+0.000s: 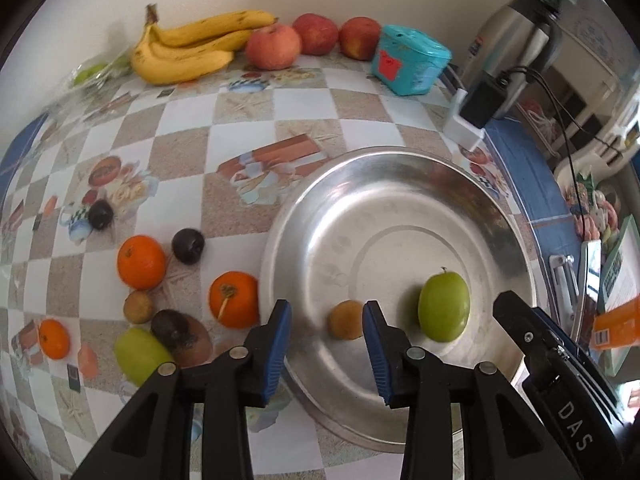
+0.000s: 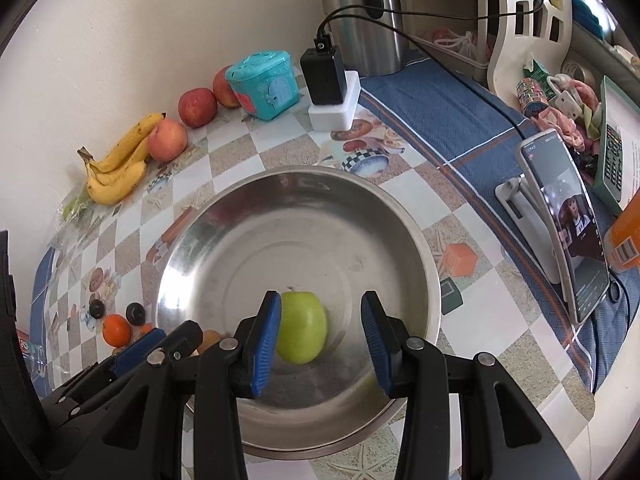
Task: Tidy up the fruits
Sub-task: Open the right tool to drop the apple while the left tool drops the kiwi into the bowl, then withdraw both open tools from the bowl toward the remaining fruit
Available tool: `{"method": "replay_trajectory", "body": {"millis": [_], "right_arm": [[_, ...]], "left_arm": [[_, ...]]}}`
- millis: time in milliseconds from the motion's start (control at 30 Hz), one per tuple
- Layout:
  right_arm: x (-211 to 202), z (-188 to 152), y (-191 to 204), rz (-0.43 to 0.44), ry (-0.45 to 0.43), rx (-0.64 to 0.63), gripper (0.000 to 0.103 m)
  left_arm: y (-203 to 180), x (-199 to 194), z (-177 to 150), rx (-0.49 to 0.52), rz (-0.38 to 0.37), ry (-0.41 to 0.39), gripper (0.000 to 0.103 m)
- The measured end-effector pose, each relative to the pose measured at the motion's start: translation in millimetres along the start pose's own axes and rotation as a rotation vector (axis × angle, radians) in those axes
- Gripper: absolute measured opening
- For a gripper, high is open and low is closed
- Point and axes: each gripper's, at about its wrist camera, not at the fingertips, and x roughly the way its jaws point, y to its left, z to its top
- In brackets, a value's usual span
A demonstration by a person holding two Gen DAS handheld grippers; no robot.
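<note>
Green fruit (image 2: 301, 328) between right hand-held gripper (image 2: 320, 336) pads (image 2: 264, 344)

Both wrist fisheyes looked steeply down, close above the metal bowl (image 1: 400, 184). Left cam sat over the bowl's left rim, also catching loose fruit left of it. Right cam was centred on the bowl (image 2: 416, 240). Shared: bowl, green fruit (image 1: 443, 306) (image 2: 301, 327), bananas (image 1: 188, 46) (image 2: 116, 168).

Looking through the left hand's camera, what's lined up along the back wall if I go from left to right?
Bunch of bananas → pale pinkish apple → red apple → another red apple → turquoise box → steel flask.
</note>
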Motion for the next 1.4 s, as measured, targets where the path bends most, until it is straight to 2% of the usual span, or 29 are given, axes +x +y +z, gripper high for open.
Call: {"method": "replay_trajectory", "body": {"millis": [400,800,833,900,967,1100,1167,1300,1400], "right_arm": [[4,-2,6,0.001,0.018,-0.035,0.043],[4,-11,31,0.048,0.026,-0.123,0.043],[4,-11,32,0.048,0.027,-0.124,0.043],[5,-12,32,0.055,0.032,-0.122,0.045],[6,-12,32,0.059,0.038,-0.119,0.059],[9,-13,32,0.055,0.046,-0.123,0.063],[11,-14,32,0.055,0.049,-0.122,0.073],[12,-15,33,0.062,0.051,-0.128,0.075],[13,-16,34,0.072,0.050,-0.132,0.088]], "left_arm": [[51,-18,5,-0.176,0.028,-0.013,0.041],[88,-26,7,-0.274,0.056,-0.022,0.041],[89,-25,7,-0.276,0.062,-0.021,0.042],[91,-23,6,-0.278,0.078,-0.015,0.055],[91,-22,5,-0.279,0.093,-0.010,0.067],[91,-18,3,-0.275,0.121,-0.002,0.078],[91,-16,2,-0.271,0.139,0.002,0.083],[91,-13,2,-0.264,0.162,0.003,0.095],[90,-14,2,-0.246,0.178,-0.011,0.102]]}}
